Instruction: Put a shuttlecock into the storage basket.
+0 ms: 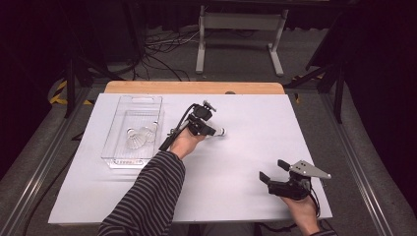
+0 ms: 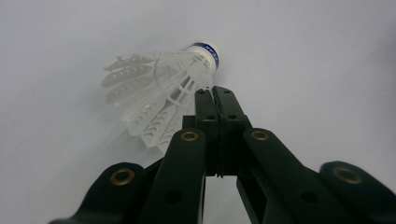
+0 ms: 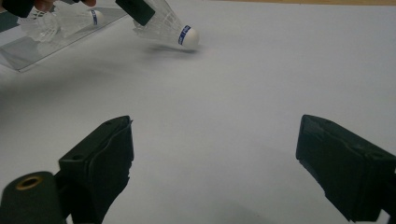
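A white feathered shuttlecock with a blue band at its cork lies on its side near the middle of the white table sheet. My left gripper is shut on its feather skirt. In the left gripper view the two jaws meet at the gripper tip, pinching the skirt of the shuttlecock just behind the cork. In the right gripper view the same shuttlecock hangs close over its shadow. My right gripper rests at the front right, open and holding nothing.
A clear plastic tray stands at the left of the table and holds two more shuttlecocks; they also show in the right gripper view. A wooden table edge runs along the back. Metal stand legs and cables lie beyond it.
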Available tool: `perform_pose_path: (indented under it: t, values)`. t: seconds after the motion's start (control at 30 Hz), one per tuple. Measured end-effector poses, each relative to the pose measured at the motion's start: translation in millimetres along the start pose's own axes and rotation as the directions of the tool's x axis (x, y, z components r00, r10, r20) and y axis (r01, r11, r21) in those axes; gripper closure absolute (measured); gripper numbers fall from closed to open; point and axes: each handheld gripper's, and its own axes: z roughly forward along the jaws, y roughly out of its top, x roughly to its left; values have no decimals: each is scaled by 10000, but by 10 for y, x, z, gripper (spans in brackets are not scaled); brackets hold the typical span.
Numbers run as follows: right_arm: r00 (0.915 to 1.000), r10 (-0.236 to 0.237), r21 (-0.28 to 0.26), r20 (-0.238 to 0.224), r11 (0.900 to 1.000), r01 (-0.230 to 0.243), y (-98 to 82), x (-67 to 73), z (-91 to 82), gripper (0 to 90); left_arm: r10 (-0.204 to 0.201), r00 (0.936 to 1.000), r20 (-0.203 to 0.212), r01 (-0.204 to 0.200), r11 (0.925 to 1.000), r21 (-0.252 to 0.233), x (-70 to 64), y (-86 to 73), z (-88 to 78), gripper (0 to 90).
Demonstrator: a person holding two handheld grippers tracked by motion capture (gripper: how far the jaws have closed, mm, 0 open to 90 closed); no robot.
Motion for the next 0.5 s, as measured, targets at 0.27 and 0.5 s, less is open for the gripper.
perform_pose_path:
  t: [0.27,0.5]
  values:
    - [10000,9,-15,11,10000,-9,1,7,-4,120,69,9999,108,-68,10000,-43,-21,-10,-85,900]
    - [10000,-9,-12,27,10000,9,2,9,-3,120,142,9997,192,-140,9999,-90,-48,-23,-177,900]
